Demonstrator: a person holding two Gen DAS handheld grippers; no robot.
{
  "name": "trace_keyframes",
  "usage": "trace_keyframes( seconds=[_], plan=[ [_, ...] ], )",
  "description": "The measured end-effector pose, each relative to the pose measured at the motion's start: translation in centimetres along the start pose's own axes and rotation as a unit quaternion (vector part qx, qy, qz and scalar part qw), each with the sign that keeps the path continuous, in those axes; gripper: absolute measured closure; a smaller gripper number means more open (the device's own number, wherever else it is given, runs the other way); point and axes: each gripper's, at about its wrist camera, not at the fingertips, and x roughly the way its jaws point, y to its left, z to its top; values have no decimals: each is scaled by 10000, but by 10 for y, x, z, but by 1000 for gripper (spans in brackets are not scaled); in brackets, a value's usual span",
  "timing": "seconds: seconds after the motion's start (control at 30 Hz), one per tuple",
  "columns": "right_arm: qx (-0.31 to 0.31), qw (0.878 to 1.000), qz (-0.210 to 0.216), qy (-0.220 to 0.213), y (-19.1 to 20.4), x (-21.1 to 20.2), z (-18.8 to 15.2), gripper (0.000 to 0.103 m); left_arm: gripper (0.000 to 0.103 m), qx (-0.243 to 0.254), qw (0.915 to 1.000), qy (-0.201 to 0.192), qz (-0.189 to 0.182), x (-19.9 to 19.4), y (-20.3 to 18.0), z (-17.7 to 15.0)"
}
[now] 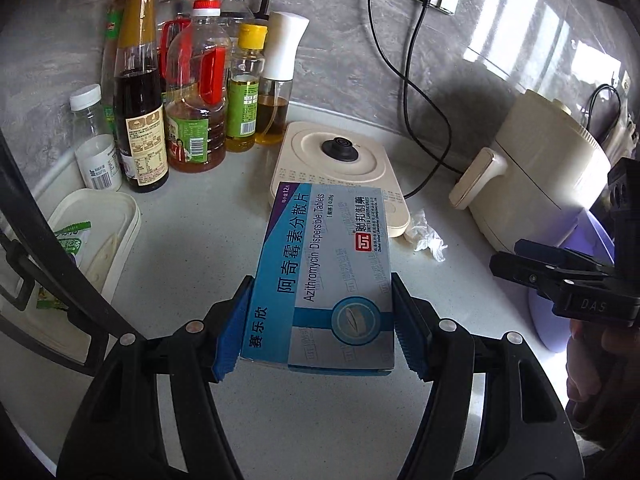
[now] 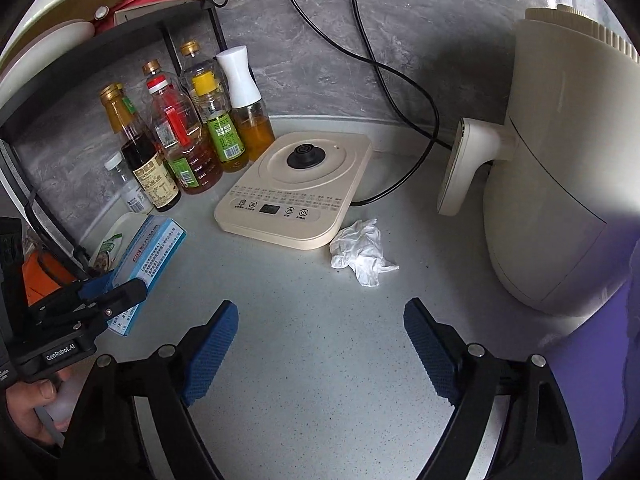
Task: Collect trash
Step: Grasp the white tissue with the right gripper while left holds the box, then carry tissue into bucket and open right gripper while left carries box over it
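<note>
Counter (image 2: 312, 340) of speckled grey carries a cream air fryer (image 2: 560, 168) at right, a kettle base (image 2: 296, 196) mid-back and bottles (image 2: 184, 136) in the left corner. Left gripper (image 1: 320, 320) clamps a blue medicine box (image 1: 326, 276) by its sides, held above the counter. Right gripper (image 2: 320, 344) hangs with jaws spread and bare. Crumpled tissue (image 2: 360, 252) lies beside the base's front corner.

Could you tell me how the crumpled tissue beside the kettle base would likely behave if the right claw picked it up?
The crumpled tissue looks thin and loosely wadded, so it is probably very light and will squash between the pads. Its trailing corner suggests it may droop.
</note>
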Motion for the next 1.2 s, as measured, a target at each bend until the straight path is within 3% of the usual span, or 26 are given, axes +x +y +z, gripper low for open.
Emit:
trace_keyframes(
  seconds=[0.23, 0.47, 0.73, 0.87, 0.97, 1.07, 1.2],
  plan=[
    [-324, 9991, 233, 108, 0, 44, 19, 24, 38, -196, 9997, 62, 158, 15, 1, 5],
    [-216, 9991, 239, 264, -13, 93, 27, 26, 38, -261, 9989, 182, 333, 31, 3, 12],
    [-345, 9984, 263, 356, -10, 128, 35, 29, 38, -192, 9987, 259, 389, 43, 2, 18],
    [-385, 9977, 274, 491, -10, 139, 32, 36, 38, -230, 9986, 282, 388, 45, 5, 16],
    [-696, 9957, 306, 527, -2, 137, 29, 55, 38, -274, 9985, 290, 373, 44, 7, 13],
    [-781, 9946, 264, 637, 2, 134, 26, 85, 38, -314, 9986, 244, 339, 40, 9, 12],
    [-628, 9945, 371, 751, -4, 124, 24, 88, 38, -332, 9991, 83, 269, 26, 8, 13]
  ],
)
